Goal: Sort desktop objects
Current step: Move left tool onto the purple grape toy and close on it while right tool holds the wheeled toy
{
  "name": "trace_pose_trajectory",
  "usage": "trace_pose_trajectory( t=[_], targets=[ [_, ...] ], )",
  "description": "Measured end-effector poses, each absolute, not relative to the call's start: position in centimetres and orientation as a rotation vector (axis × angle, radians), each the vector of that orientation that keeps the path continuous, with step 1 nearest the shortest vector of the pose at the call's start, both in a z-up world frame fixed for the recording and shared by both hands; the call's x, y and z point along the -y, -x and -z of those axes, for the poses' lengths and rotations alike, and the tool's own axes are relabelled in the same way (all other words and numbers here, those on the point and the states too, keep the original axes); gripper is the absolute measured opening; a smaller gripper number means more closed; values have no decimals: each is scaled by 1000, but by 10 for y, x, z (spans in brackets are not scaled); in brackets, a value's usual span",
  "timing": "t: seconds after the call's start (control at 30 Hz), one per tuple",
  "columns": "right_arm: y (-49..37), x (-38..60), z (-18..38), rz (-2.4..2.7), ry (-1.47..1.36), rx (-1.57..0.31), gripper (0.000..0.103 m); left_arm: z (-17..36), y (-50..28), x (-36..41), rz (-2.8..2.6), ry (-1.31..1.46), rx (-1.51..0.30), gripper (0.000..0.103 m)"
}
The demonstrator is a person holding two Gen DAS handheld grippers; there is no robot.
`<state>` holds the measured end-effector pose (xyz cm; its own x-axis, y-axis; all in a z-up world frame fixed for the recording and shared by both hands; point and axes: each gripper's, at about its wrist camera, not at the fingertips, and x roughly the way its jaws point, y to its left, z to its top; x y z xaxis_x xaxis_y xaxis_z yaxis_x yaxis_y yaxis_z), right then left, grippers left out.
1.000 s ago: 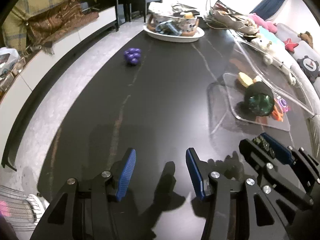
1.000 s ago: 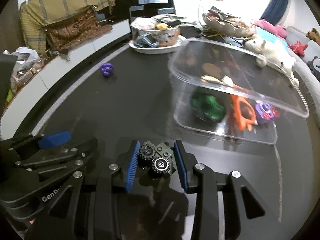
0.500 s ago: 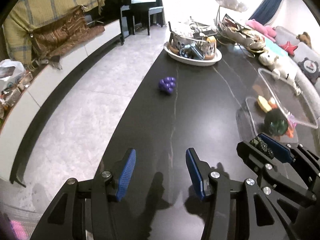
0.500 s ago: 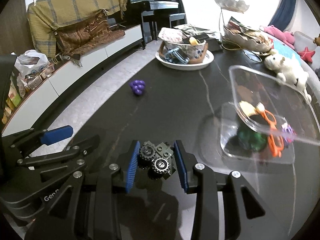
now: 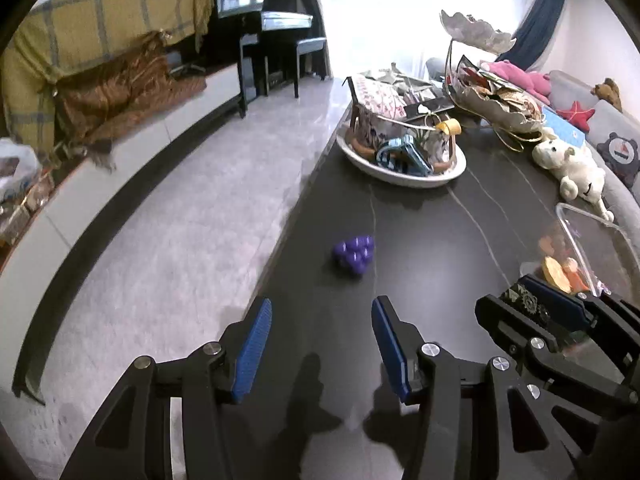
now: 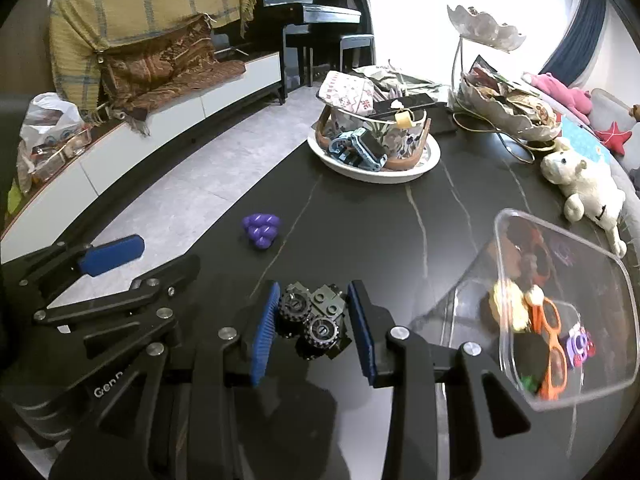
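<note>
I'm seeing daylight pouring through the window (image 5: 384, 8), a black piano (image 6: 316, 12) standing beside it, a plaid blanket (image 6: 148, 4) draping a low cabinet (image 6: 168, 120), grey floor (image 5: 192, 216) stretching below.

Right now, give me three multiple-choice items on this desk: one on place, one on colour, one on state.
1. Where do the toy grapes lie?
A. on the dark table
B. in the clear box
C. in the white dish

2. What colour are the toy glasses in the clear box?
A. green
B. orange
C. blue

3. What is the right gripper doing?
A. open, empty
B. shut on the grapes
C. shut on a wheeled brick piece

Key: 1 A, they sit on bare tabletop; 2 B, orange frames show through the wall; 3 C, both pads press it.
</note>
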<state>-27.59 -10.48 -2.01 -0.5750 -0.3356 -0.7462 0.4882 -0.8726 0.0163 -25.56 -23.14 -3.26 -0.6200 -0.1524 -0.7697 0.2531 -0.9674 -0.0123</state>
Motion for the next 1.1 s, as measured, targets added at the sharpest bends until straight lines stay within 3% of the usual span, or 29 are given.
trace_pose_trajectory(
  t=[0.9,1.1],
  targets=[
    [349,109,69,2396,-1176,-300,33,86,337,232,2653,-1328,-127,48],
    [352,109,73,2392,-1183,-293,33,92,341,235,2658,-1353,-172,43]
  ],
)
